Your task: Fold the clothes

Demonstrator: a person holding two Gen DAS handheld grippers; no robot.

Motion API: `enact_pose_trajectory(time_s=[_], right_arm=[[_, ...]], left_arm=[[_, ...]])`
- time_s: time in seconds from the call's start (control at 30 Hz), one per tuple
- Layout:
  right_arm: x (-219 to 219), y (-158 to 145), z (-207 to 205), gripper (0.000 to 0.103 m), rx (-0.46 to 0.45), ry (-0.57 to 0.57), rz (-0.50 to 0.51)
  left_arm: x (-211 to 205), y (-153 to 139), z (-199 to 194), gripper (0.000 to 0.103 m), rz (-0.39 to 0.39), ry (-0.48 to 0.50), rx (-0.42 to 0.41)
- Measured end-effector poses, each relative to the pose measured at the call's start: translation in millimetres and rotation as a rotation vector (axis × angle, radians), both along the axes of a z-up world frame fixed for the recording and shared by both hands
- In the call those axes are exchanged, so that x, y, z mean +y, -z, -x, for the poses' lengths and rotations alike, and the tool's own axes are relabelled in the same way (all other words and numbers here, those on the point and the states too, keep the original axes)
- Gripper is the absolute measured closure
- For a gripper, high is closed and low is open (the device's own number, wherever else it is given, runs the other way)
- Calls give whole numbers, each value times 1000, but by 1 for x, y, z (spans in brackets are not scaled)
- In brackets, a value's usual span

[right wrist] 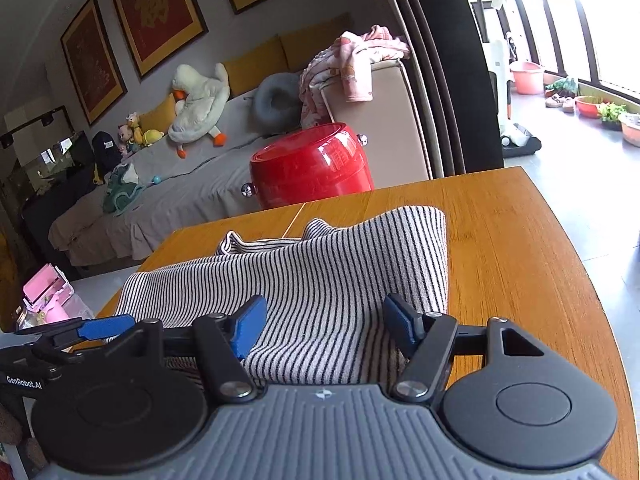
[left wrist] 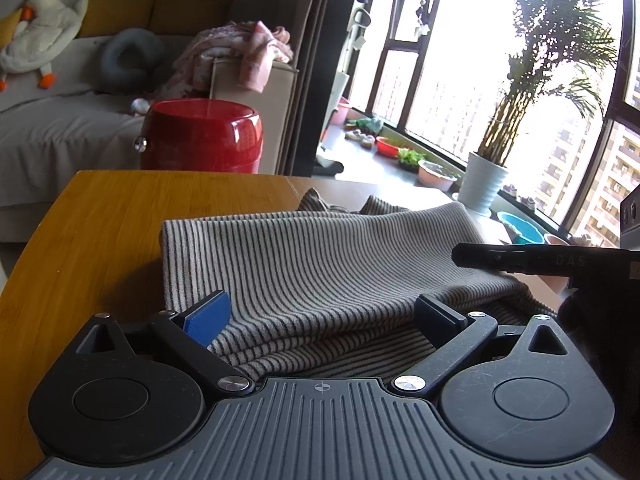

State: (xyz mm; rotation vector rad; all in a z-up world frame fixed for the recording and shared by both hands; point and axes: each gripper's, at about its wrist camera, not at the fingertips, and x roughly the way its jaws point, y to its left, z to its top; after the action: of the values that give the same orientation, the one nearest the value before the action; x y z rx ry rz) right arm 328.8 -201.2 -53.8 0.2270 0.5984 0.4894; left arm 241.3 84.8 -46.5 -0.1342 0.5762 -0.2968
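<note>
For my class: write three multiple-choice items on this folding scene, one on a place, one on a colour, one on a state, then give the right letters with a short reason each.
1. Where does the striped garment lie?
A. on the wooden table
B. on the sofa
C. on the floor

2. What colour is the drum-shaped stool behind the table?
A. blue
B. red
C. white

3. How do the jaws of the left gripper stand?
A. shut on the garment
B. shut on nothing
C. open, apart over the garment

Answers: 1 A, the cloth rests on the table top in both views. 2 B, its glossy body is red. 3 C, the two fingers stand wide apart with cloth between them, unpinched.
</note>
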Motion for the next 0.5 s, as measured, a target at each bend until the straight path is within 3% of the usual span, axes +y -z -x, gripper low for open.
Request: enact_pose_trajectory(time_s=[0.3, 0.4, 0.5], right_arm=[[10, -5, 1, 35, -7, -9, 70], [18, -23, 3, 52, -65, -11, 119], [25, -43, 2, 54, -145, -6, 163]], left_arm=[[3, -15, -11, 0, 75, -2, -37], [3, -9, -22, 0, 85, -4, -11], [2, -2, -27, 0, 78, 1, 12]])
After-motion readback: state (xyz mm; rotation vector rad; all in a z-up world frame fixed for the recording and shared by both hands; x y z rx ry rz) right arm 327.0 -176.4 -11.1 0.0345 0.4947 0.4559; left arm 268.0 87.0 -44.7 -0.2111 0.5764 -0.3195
